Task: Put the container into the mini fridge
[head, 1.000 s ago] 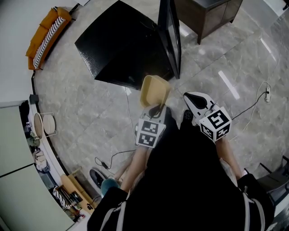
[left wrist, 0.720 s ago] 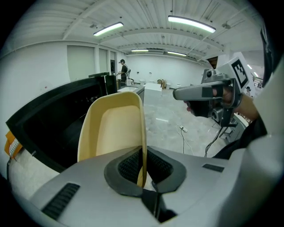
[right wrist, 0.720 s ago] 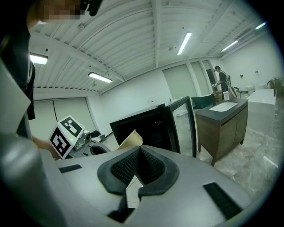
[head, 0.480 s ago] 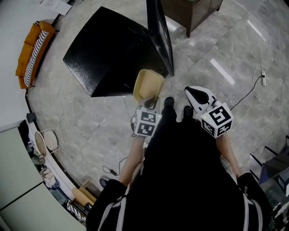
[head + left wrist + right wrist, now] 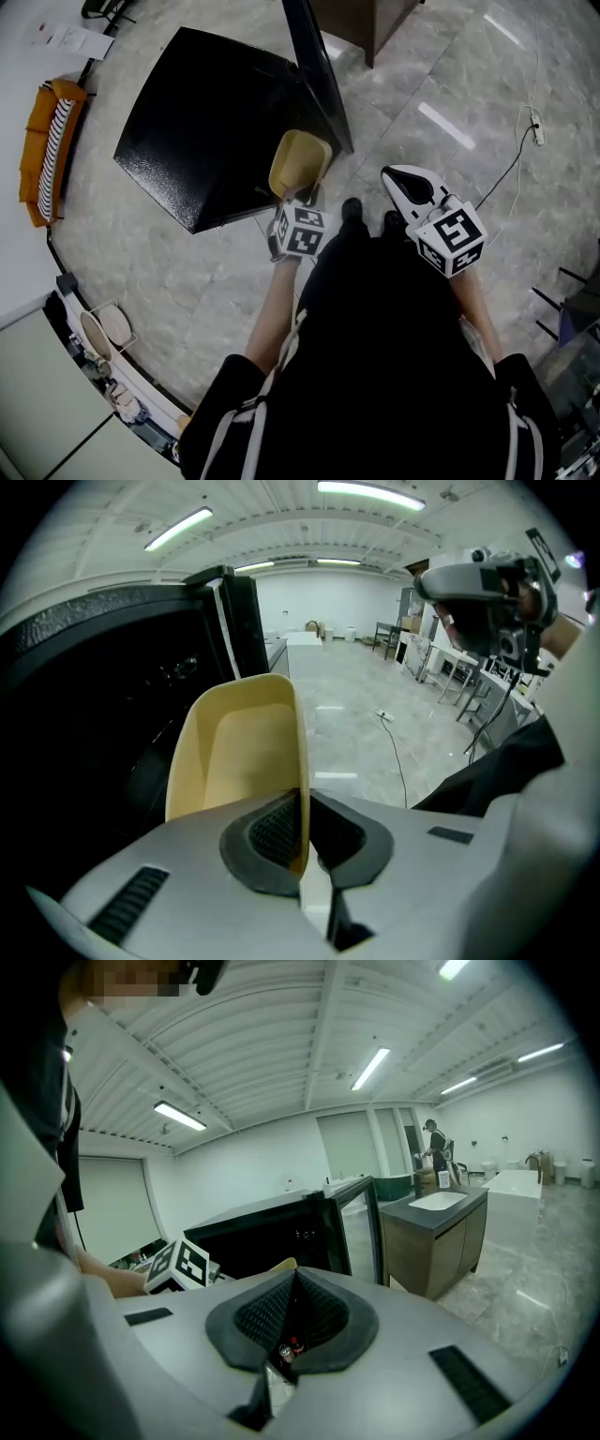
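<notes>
A pale yellow container (image 5: 299, 164) hangs in the air in front of the black mini fridge (image 5: 211, 122), whose door (image 5: 317, 70) stands open. My left gripper (image 5: 302, 199) is shut on the container's rim; in the left gripper view the container (image 5: 239, 752) stands on edge with its wall pinched between the jaws, and the dark fridge interior (image 5: 103, 705) is just to its left. My right gripper (image 5: 405, 185) is held to the right, shut and empty. From the right gripper view the fridge (image 5: 272, 1237) and its open door (image 5: 361, 1227) lie ahead.
A dark wood cabinet (image 5: 370, 19) stands behind the fridge door, shown with a sink top (image 5: 436, 1227). A power cable (image 5: 511, 155) runs over the marble floor at the right. An orange sofa (image 5: 42, 150) and shelves line the left wall. The person's dark clothing fills the lower frame.
The person has stepped closer to the fridge. The left gripper has carried the container forward, up to the fridge's open front. The right gripper has kept its place beside it.
</notes>
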{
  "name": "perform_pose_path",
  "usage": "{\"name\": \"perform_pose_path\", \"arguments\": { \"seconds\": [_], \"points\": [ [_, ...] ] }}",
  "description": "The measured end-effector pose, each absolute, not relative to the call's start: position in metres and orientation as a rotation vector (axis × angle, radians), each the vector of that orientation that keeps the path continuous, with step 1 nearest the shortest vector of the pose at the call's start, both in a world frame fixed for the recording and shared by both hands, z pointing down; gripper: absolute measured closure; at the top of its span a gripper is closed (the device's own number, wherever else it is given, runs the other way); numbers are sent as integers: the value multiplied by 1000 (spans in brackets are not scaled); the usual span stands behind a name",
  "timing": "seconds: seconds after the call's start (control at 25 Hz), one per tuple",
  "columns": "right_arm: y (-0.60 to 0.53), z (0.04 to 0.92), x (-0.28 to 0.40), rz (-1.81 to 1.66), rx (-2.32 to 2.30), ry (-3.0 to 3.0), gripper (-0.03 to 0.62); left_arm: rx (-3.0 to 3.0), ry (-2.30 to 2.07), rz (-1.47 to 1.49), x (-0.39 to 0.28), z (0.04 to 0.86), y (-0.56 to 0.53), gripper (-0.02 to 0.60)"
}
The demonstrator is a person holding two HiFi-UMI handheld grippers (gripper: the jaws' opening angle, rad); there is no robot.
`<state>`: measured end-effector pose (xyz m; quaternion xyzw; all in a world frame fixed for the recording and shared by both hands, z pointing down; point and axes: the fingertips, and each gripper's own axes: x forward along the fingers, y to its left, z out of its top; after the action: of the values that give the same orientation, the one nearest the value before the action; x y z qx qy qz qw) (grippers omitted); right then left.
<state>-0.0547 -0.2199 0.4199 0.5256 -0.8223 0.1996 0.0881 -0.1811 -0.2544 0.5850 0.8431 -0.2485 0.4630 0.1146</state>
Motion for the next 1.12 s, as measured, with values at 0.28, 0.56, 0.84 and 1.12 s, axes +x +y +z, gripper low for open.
{"name": "perform_pose_path", "arguments": {
  "seconds": [0.28, 0.56, 0.84, 1.12],
  "points": [
    [-217, 438, -70, 658, 1631, -2384, 576, 2468, -684, 1500, -193, 636, -293, 546],
    [-210, 447, -78, 681, 1691, -2315, 576, 2441, -708, 1631, -200, 685, -339, 546],
    [-193, 455, -64, 747, 1793, -2215, 576, 2358, -750, 1706, -219, 720, -370, 545],
    [-182, 464, -60, 793, 1838, -2152, 576, 2309, -829, 1790, -242, 744, -409, 545]
  ]
}}
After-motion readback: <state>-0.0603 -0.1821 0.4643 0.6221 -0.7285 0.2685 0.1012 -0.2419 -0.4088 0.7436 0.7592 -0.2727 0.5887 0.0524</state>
